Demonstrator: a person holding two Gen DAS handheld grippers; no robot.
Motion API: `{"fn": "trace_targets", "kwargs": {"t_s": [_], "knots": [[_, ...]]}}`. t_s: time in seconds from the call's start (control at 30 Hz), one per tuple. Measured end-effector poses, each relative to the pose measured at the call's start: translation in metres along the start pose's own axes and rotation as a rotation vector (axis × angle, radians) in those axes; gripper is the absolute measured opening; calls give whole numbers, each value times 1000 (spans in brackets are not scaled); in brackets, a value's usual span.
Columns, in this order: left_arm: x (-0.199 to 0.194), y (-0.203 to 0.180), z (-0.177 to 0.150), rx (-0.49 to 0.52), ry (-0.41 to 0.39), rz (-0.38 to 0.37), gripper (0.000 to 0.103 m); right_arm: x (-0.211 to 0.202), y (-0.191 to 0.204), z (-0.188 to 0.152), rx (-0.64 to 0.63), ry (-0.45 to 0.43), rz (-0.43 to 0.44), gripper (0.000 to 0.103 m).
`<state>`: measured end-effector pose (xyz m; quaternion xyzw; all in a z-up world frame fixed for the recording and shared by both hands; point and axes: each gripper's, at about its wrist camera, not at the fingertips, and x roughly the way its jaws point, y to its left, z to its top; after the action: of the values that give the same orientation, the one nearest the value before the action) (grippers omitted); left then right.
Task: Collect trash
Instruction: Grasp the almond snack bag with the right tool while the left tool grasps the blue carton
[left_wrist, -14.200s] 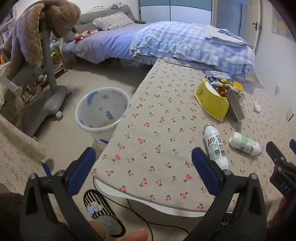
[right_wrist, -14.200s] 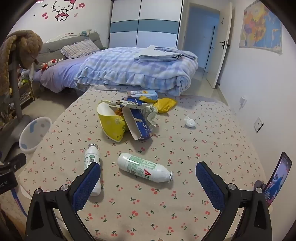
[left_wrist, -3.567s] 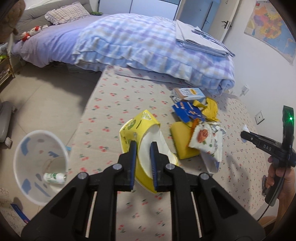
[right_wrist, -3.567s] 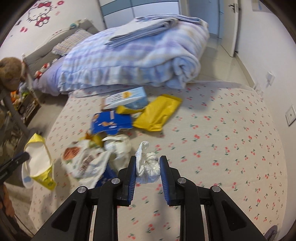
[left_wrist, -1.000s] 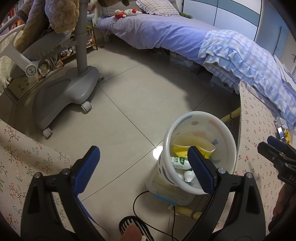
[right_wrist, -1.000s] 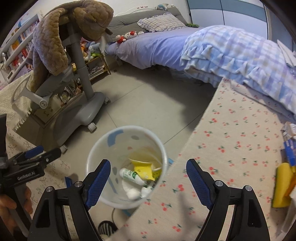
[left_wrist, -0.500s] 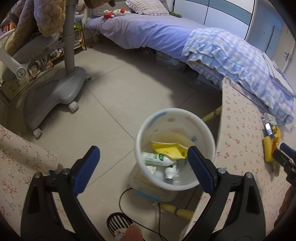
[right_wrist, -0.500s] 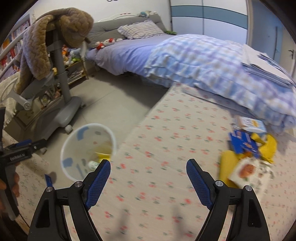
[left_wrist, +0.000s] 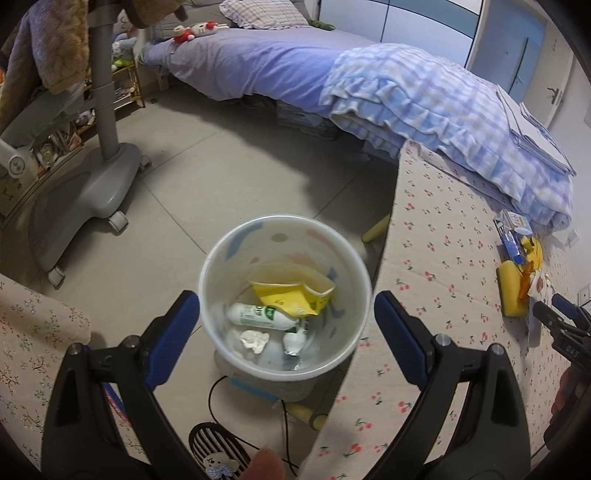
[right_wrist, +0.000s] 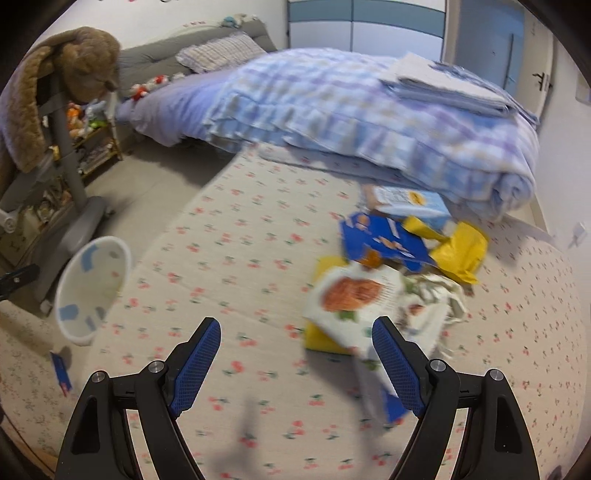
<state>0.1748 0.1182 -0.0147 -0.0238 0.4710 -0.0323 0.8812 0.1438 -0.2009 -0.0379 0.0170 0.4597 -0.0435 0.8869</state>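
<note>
Your right hand-held gripper, jaws spread and empty, has swung from over the trash bin back to the bench; the tissue now lies in the bin below your spread, empty left hand-held gripper. The snack bag sits just ahead-right of the right one, overlapping the yellow packet and blue wrapper; nothing blocks your reach.
</note>
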Motion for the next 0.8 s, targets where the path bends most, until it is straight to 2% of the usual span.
{"fn": "trace_targets", "kwargs": {"t_s": [0.2,0.37,0.4,0.43,0.47,0.5,0.57,0.63,0.77,0.8], "knots": [[8,-24,2,23,19,-6,95,21,-25,1,31,41,-46,86],[13,-49,3,54,27,-19,95,34,-35,7,46,53,-47,85],[14,-54,3,61,28,-23,95,37,-36,7,40,63,-46,81],[14,-59,3,69,29,-27,95,39,-36,8,36,69,-47,73],[15,-66,3,79,31,-31,95,39,-38,8,31,72,-58,71],[16,-73,3,89,33,-37,95,39,-40,8,32,71,-61,58],[18,-88,4,105,35,-55,95,36,-46,9,52,72,-42,50],[18,-101,4,119,37,-73,95,30,-57,10,88,64,-10,36],[21,-136,2,159,44,-116,95,12,-81,11,173,33,67,24],[21,-144,1,171,45,-125,95,8,-88,11,192,26,84,14]]}}
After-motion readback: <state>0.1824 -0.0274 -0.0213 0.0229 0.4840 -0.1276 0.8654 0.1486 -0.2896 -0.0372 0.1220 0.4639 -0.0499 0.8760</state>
